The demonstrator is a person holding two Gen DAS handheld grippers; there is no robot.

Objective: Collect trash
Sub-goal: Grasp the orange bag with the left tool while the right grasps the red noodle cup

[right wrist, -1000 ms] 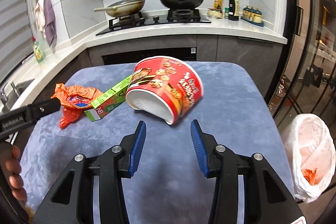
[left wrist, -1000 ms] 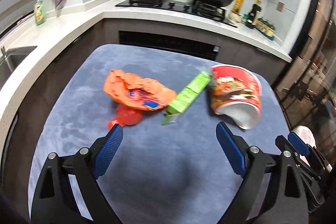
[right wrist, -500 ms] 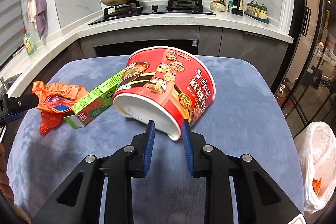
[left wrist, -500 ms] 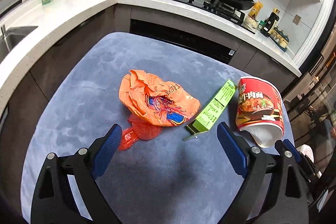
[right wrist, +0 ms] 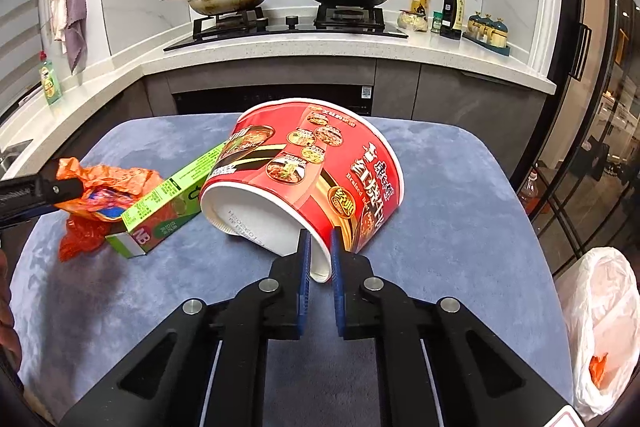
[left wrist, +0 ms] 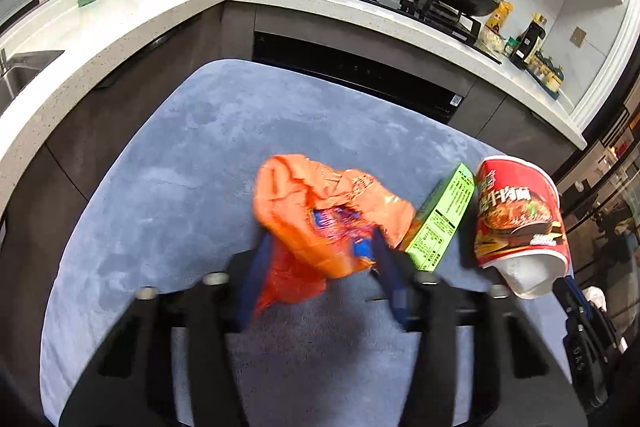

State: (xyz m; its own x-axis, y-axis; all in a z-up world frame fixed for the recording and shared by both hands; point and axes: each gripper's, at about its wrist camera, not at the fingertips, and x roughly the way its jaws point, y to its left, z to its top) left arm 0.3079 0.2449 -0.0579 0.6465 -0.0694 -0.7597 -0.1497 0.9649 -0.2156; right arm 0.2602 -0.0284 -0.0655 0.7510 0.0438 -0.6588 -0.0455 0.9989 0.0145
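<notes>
A crumpled orange wrapper lies on the blue mat. My left gripper is closing around its near end, with the blue pads pressing into both sides of the foil. A green carton lies just right of the wrapper. Beyond the carton a red instant-noodle cup lies tipped on its side. My right gripper is shut on the cup's white near edge, which sits pinched between the pads.
The blue mat covers a small table in front of a white kitchen counter with a stove and pans. A white trash bag hangs off the table's right side. A person's hand shows at the left edge.
My left gripper moved forward over the orange wrapper and its wide jaws closed onto it. My right gripper advanced to the noodle cup and its jaws closed on the rim.
</notes>
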